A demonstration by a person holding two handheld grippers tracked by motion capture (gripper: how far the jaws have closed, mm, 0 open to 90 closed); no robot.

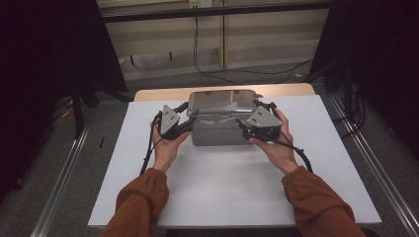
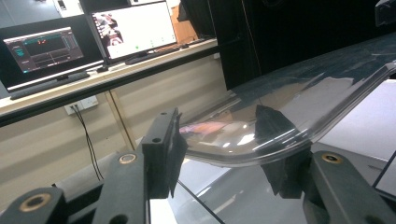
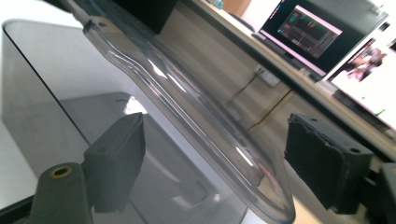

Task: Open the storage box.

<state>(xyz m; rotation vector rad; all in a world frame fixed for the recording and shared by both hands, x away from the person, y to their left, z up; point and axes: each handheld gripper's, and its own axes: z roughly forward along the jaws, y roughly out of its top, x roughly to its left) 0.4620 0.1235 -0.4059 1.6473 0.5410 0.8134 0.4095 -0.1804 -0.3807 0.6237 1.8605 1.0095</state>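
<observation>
From the high view, a grey plastic box [image 1: 220, 129] is sitting at the far middle of the white table [image 1: 237, 192], with its clear lid [image 1: 222, 102] tilted up over it. The left gripper [image 1: 187, 124] is reaching in at the lid's left near corner, and the right gripper [image 1: 242, 124] is sitting at its right near corner.

In the left gripper view, the left gripper [image 2: 219, 140] is pinching the curved rim of the lid [image 2: 280, 107], one pad above and one below, so it is holding that corner up. Two monitors [image 2: 88, 37] are glowing on a bench behind.

In the right gripper view, the right gripper [image 3: 215, 163] is standing with its jaws wide apart; the lid [image 3: 187, 116] is passing between the pads without touching either, above the box wall [image 3: 42, 107].

The step in hand looks like lifting the lid off. Next, the right jaws need to close on the rim so both sides are rising evenly; otherwise the lid may twist.
</observation>
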